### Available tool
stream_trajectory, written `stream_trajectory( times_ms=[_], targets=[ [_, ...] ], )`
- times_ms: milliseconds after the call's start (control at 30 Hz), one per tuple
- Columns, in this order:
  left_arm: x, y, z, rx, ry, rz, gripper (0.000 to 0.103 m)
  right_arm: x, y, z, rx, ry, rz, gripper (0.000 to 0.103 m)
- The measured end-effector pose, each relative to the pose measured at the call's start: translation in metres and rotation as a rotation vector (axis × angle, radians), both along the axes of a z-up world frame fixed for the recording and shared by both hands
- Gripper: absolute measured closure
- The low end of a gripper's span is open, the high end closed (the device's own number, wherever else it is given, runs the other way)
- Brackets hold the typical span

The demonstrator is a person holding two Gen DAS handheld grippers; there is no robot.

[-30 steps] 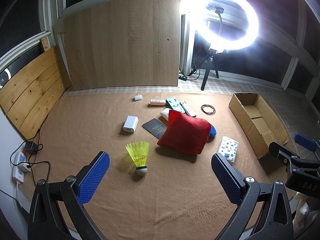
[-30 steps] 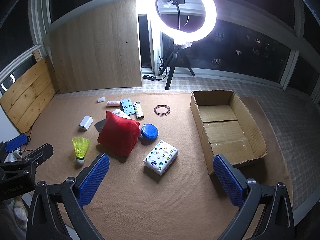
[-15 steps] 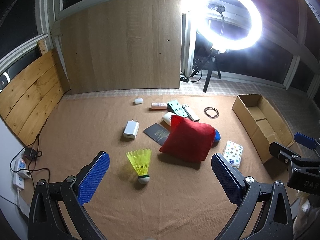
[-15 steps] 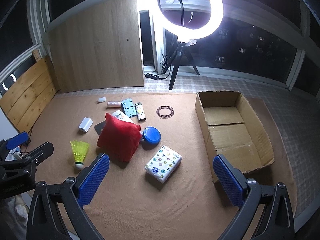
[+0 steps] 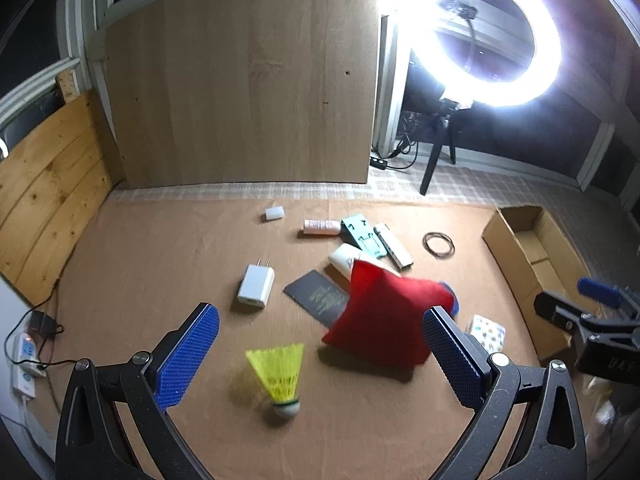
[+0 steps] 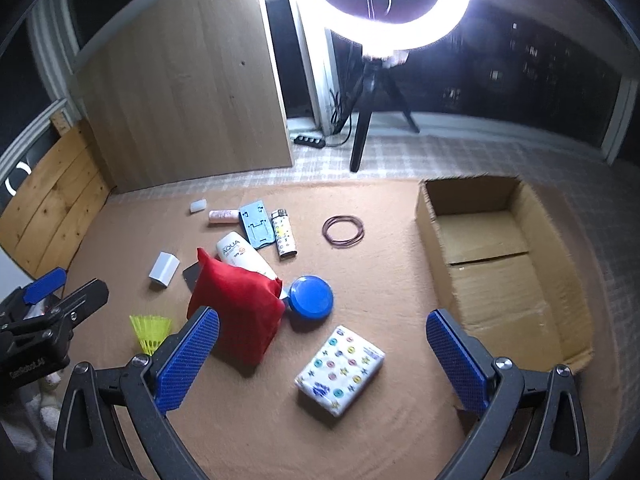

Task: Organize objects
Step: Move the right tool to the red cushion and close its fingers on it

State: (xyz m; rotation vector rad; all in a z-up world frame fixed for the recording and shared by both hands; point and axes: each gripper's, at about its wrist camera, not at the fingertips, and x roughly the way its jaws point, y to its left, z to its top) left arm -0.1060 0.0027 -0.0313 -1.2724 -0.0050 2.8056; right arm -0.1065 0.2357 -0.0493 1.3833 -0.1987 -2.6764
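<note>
ring light [image 6: 386, 4] on a tripod glares (dark windows [image 6: 520, 68] behind); tan carpet [image 6: 392, 280], wood panels [image 5: 244, 80].

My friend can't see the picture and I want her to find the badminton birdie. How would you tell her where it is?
Start at the big red cushion in the middle of the brown mat. Look just beside it, on the side nearest the left gripper, away from the cardboard box. The shuttlecock stands there alone on its round white tip, and it is the only bright yellow, cone-shaped thing.
</note>
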Motion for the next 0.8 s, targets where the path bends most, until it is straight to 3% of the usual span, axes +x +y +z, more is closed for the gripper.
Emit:
stream_trajectory(
  times_ms=[167, 300, 533, 800],
  targets=[
    [-0.036, 0.0, -0.016, 0.01, -0.034, 0.006, 0.001, -0.028, 0.0, -0.022, -0.077, -0.079, 0.011, 0.007],
    [-0.064, -0.002, -0.033, 0.043, -0.079, 0.022, 0.006, -0.053, -0.003, -0.046, -0.139, -0.158, 0.016, 0.027],
    [-0.107, 0.005, -0.065, 0.066, -0.157, 0.022, 0.026, -0.078, -0.006, -0.074, -0.237, -0.256, 0.011, 0.051],
    [-0.139, 0.016, -0.096, 0.115, -0.25, -0.019, 0.059, -0.091, -0.01, -0.081, -0.285, -0.285, 0.025, 0.056]
  ],
)
